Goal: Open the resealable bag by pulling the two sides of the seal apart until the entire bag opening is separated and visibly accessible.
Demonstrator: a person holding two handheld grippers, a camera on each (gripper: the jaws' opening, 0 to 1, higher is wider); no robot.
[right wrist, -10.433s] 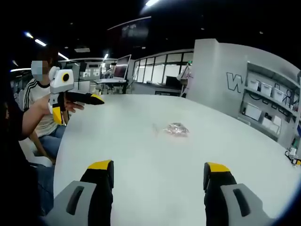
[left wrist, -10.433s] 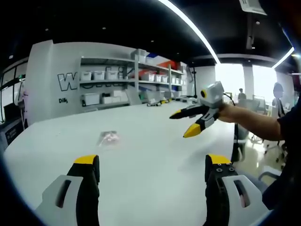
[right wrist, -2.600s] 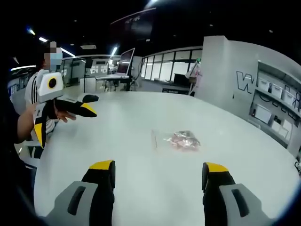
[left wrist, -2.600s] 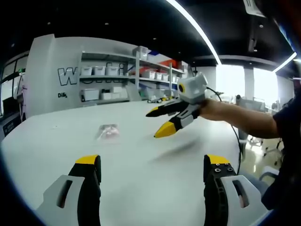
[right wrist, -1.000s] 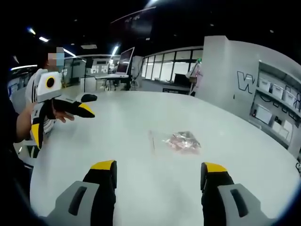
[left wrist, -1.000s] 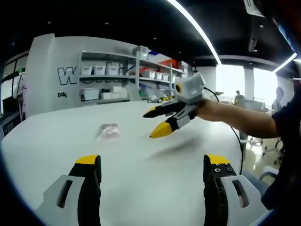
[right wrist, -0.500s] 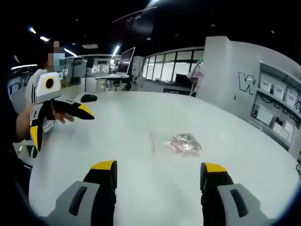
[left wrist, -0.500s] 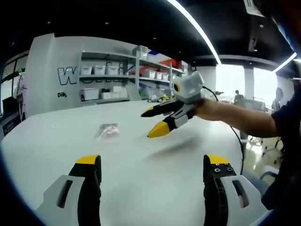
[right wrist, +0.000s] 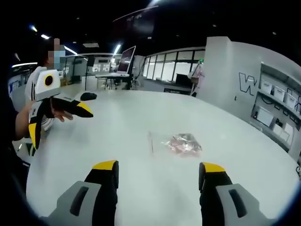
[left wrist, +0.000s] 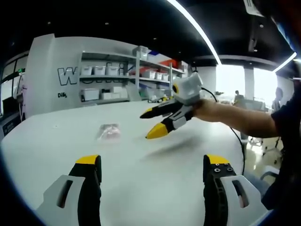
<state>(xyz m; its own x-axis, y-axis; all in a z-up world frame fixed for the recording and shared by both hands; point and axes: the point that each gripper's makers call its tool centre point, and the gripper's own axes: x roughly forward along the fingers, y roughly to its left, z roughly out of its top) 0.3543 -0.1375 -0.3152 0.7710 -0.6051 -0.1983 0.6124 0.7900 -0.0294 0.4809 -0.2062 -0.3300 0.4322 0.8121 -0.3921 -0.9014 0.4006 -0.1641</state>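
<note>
A small clear resealable bag [left wrist: 108, 132] with pinkish contents lies flat on the white table [left wrist: 141, 169]; in the right gripper view the bag [right wrist: 182, 143] rests ahead and a little right of centre. My left gripper [left wrist: 151, 172] stands open above the table's near part, nothing between its yellow-tipped jaws. My right gripper [right wrist: 157, 178] is open too, short of the bag and empty. The right gripper [left wrist: 154, 121] also reaches in from the right in the left gripper view, hovering right of the bag. The left gripper [right wrist: 56, 117] appears at the left of the right gripper view.
Shelving with white bins [left wrist: 113, 84] stands beyond the table's far edge. A person in a striped shirt [right wrist: 37, 89] sits at the left of the right gripper view. Desks and a monitor [right wrist: 126, 63] stand further off.
In the left gripper view the right gripper has drifted slowly left, closer to the bag, over the last seconds. The bag has not moved. Both grippers stay open.
</note>
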